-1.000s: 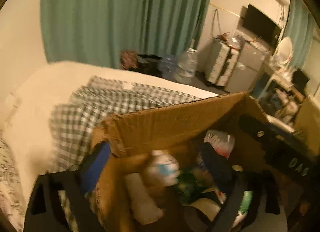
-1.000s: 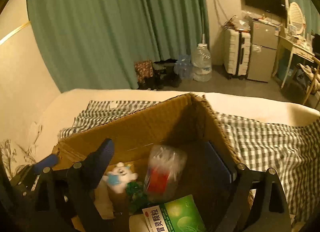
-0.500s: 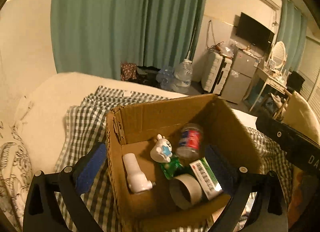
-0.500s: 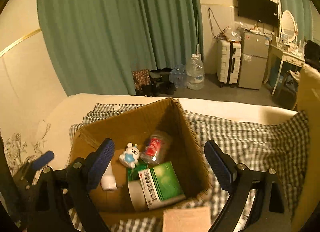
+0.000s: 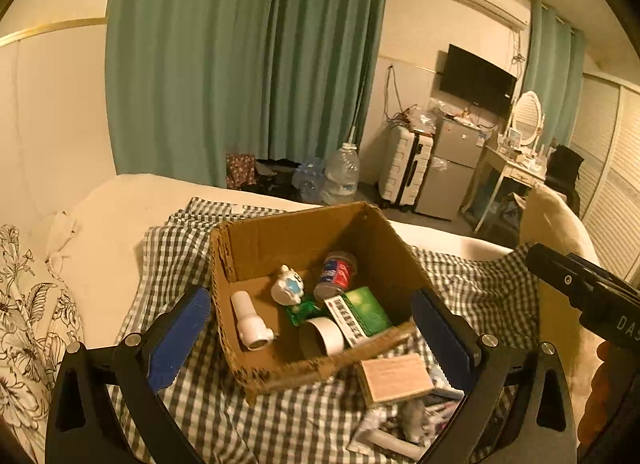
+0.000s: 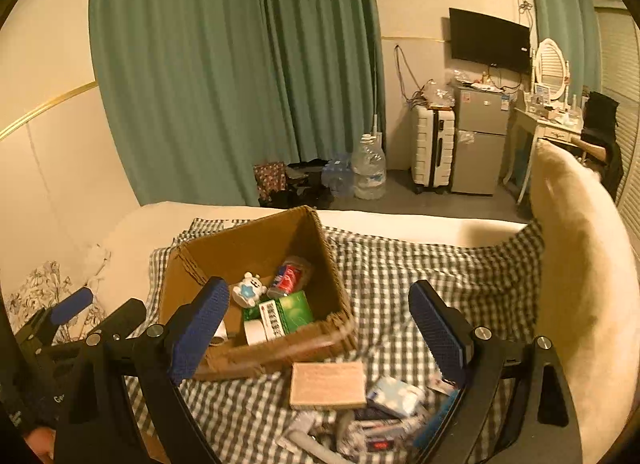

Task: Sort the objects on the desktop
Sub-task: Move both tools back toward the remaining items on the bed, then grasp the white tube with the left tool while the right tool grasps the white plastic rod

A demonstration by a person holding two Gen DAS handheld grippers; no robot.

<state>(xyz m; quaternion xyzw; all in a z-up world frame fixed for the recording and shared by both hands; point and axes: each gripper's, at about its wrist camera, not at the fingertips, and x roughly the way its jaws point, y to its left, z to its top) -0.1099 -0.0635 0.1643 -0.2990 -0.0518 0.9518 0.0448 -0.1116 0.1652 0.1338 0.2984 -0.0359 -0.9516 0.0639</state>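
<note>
Currently, from the left wrist view, the left gripper [image 5: 310,334] stands wide open with nothing between its blue pads. The cardboard box [image 5: 304,240] sits on the checked blanket [image 5: 176,248] on the bed, just beyond the fingers. Inside it lie a white figurine [image 5: 287,286], a red-labelled jar [image 5: 335,275], a green carton [image 5: 358,314], a tape roll [image 5: 322,338] and a white bottle [image 5: 250,322]. A tan flat box [image 5: 394,378] lies near the box's right corner.

From the right wrist view, the right gripper [image 6: 318,330] is likewise wide open and holds nothing. The cardboard box [image 6: 248,244] sits to the left. The tan flat box [image 6: 327,384] tops a near pile of small packets [image 6: 376,422] on the blanket.
</note>
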